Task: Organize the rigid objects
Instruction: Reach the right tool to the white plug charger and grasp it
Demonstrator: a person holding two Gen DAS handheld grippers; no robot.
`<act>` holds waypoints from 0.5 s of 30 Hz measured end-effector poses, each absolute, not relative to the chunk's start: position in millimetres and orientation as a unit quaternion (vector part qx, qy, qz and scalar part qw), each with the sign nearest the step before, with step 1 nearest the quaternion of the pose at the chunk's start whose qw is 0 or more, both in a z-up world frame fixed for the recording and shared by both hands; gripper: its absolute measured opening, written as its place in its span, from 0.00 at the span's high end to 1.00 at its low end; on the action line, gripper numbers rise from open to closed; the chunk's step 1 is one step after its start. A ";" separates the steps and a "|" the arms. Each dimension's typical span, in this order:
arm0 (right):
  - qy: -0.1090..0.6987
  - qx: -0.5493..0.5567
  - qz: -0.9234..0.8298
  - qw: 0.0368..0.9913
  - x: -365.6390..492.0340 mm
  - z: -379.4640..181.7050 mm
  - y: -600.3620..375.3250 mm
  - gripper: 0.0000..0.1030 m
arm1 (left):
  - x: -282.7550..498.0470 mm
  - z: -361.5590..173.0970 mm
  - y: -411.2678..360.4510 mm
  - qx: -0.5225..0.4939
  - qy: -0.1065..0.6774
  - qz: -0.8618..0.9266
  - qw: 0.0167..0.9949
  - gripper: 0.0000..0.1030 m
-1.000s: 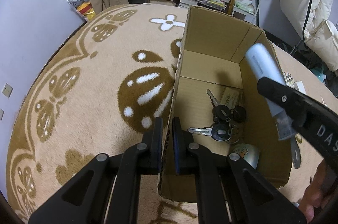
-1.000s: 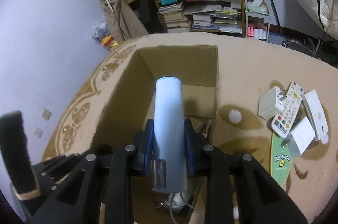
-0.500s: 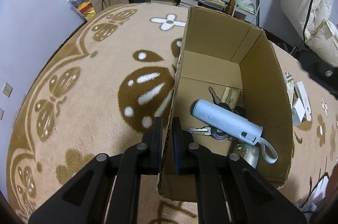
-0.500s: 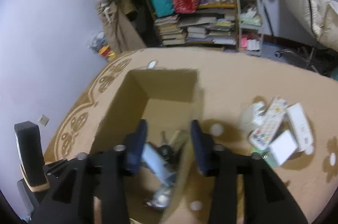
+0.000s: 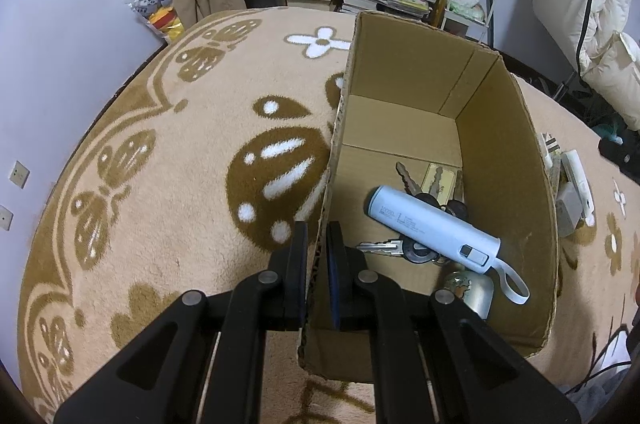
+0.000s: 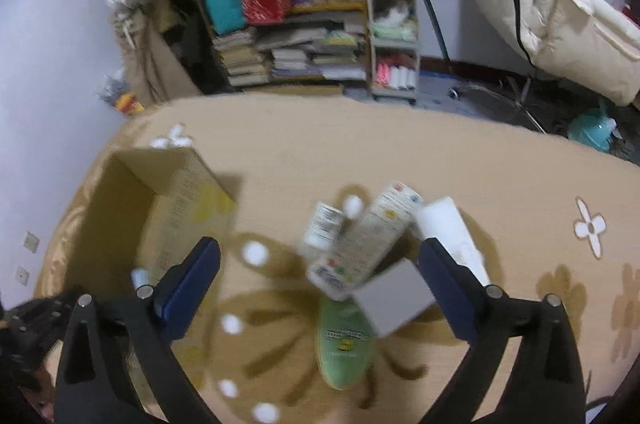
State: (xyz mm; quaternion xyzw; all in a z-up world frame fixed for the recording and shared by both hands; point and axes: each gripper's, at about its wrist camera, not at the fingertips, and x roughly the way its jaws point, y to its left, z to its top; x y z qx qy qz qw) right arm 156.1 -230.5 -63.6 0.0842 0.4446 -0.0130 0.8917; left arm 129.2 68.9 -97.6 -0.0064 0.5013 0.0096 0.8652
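Box held steady, next pick ahead.

Left wrist view: the left gripper [image 5: 316, 264] has its jaws pinching the near wall of the cardboard box [image 5: 540, 224] on the rug [image 5: 160, 184]. Inside lie a pale blue power bank [image 5: 432, 228], keys [image 5: 380, 246] and a small silver thing [image 5: 472, 290].
Right wrist view: the right gripper [image 6: 320, 280] is empty, its jaws spread wide above the blurry remote [image 6: 368, 236], the white block [image 6: 394, 296] and the green oval [image 6: 344, 340]. I think it is best to slow down, go straight down over one thing, then squeeze gently.
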 end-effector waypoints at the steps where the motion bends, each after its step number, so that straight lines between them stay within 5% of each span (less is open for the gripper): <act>1: 0.449 0.082 -0.016 0.890 156.7 -67.7 -235.3 0.00 | 129.1 -97.7 69.0 -0.007 0.501 0.009 0.865 0.92; 15: 0.472 0.082 -0.033 0.877 163.6 -128.8 -268.4 0.00 | 128.1 -97.2 67.5 -0.002 0.498 0.015 0.867 0.91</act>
